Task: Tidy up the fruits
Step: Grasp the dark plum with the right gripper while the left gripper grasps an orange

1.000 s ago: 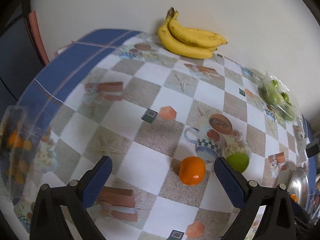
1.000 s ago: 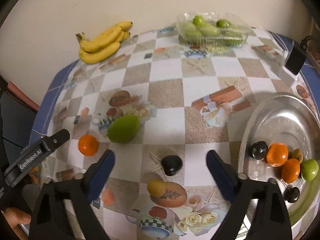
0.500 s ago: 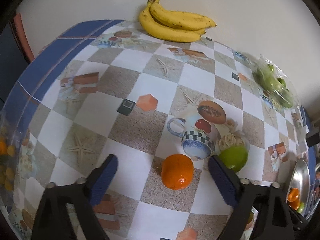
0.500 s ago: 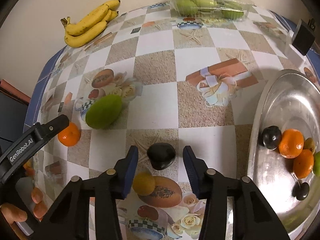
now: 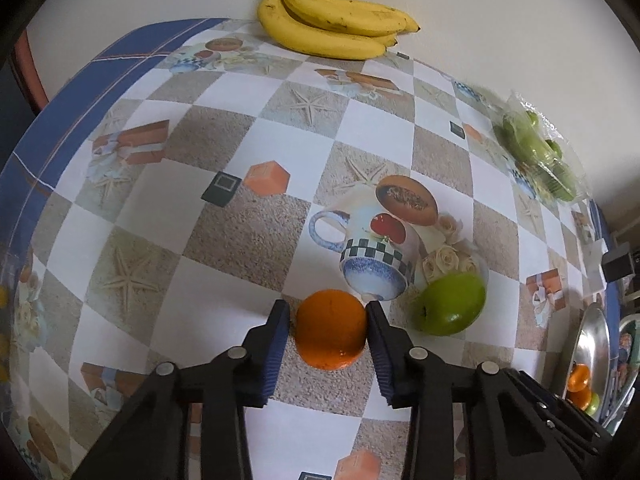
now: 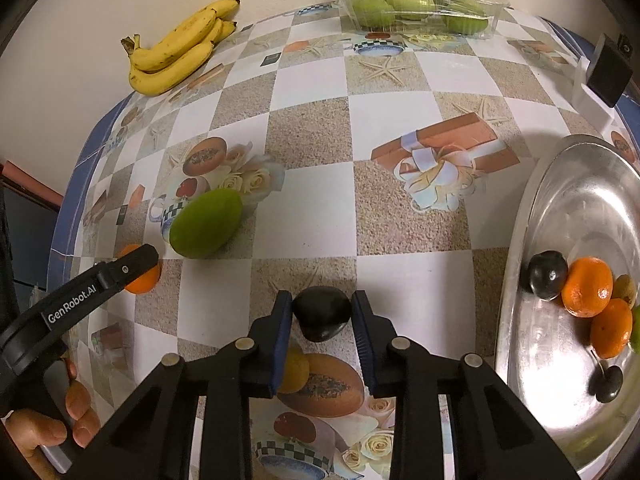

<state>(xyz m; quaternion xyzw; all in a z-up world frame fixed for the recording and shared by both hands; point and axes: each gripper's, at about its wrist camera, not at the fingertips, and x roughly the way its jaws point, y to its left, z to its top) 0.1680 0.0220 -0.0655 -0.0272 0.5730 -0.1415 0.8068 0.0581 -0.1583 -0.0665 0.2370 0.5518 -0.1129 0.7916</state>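
Observation:
An orange [image 5: 330, 334] lies on the patterned tablecloth, and my left gripper [image 5: 327, 308] points down over it. Its jaws are closing, and the blue pads sit against the orange's two sides. In the right wrist view one finger [image 6: 120, 270] of that gripper covers part of the same orange [image 6: 142, 282]. My right gripper [image 6: 321, 298] is closing on a dark plum [image 6: 322, 314], with a pad pressed to each side. A green mango [image 5: 450, 304] lies just right of the orange. A small yellow fruit [image 6: 294, 370] shows behind my right gripper's left finger.
A metal tray [image 6: 560, 200] at the right holds a dark plum, oranges and other small fruit. Bananas [image 6: 176, 48] and a clear box of green fruit [image 6: 420, 4] lie along the far wall. A black-and-white block [image 6: 604, 72] stands at the right edge. A hand [image 6: 76, 412] shows lower left.
Both grippers have come down toward the table. Their jaws went from wide open to closed around the fruit, the left on the orange and the right on the dark plum.

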